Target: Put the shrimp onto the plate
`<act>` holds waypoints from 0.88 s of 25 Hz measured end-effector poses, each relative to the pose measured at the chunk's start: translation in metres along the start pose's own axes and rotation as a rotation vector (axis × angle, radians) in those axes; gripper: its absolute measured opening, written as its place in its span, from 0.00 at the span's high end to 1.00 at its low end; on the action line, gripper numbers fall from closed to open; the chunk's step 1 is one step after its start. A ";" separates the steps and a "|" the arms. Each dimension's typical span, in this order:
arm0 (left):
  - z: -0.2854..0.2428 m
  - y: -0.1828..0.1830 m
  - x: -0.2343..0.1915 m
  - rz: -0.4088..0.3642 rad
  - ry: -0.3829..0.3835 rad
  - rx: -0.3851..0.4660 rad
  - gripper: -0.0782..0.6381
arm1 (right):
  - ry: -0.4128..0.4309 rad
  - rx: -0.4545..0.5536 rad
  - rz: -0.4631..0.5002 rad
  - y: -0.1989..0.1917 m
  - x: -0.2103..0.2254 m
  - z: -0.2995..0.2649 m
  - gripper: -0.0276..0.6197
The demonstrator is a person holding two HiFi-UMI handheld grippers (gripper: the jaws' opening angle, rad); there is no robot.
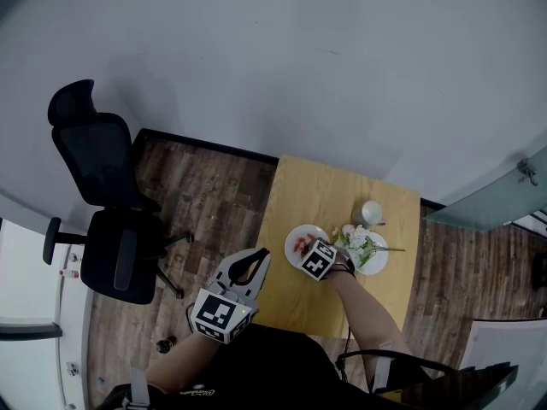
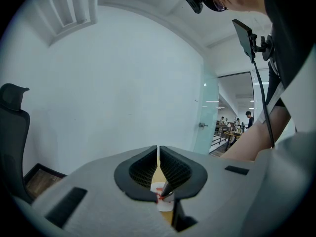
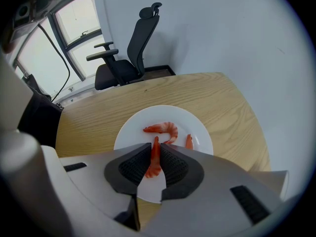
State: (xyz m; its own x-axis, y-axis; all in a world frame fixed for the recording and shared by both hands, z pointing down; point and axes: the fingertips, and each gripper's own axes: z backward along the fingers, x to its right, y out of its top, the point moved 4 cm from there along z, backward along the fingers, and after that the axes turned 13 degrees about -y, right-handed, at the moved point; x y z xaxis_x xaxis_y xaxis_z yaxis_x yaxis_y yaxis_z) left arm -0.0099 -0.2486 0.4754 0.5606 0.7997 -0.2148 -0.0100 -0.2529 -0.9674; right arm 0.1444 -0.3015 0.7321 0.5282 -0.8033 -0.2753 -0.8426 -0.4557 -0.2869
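Observation:
A white plate [image 3: 143, 125] lies on the wooden table [image 3: 98, 117], with a curled orange shrimp [image 3: 163, 128] and a smaller one [image 3: 188, 141] on it. My right gripper [image 3: 155, 149] hangs just above the plate's near side, shut on a third shrimp [image 3: 154, 158] that stands lengthwise between the jaws. From the head view the right gripper [image 1: 304, 248] is over the plate [image 1: 301, 231]. Over the floor beside the table's left edge, my left gripper [image 1: 259, 260] is shut with nothing in it; in its own view the left gripper [image 2: 158, 158] points towards the plate [image 2: 165, 203].
A second plate [image 1: 376, 261] with white flowers and greens sits right of the first one. A white cup [image 1: 372, 213] stands behind it. A black office chair [image 1: 107, 220] is on the wood floor to the left. The wall runs close behind the table.

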 end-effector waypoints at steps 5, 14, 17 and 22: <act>0.000 -0.001 0.000 0.002 0.003 -0.001 0.86 | -0.003 -0.004 -0.005 -0.001 0.002 -0.001 0.87; 0.005 0.002 -0.003 0.000 0.009 0.000 0.86 | -0.010 -0.018 -0.024 -0.002 0.006 -0.002 0.86; 0.009 -0.001 -0.002 -0.001 0.011 0.000 0.86 | -0.012 -0.012 -0.064 -0.003 0.006 -0.002 0.85; 0.013 -0.003 0.000 -0.005 0.003 0.004 0.86 | -0.020 0.000 -0.110 -0.005 0.007 0.001 0.84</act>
State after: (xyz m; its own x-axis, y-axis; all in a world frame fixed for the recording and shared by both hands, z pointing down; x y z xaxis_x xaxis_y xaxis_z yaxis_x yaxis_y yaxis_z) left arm -0.0212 -0.2409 0.4761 0.5633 0.7992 -0.2098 -0.0104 -0.2470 -0.9690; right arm 0.1519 -0.3047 0.7310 0.6199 -0.7402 -0.2604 -0.7792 -0.5413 -0.3161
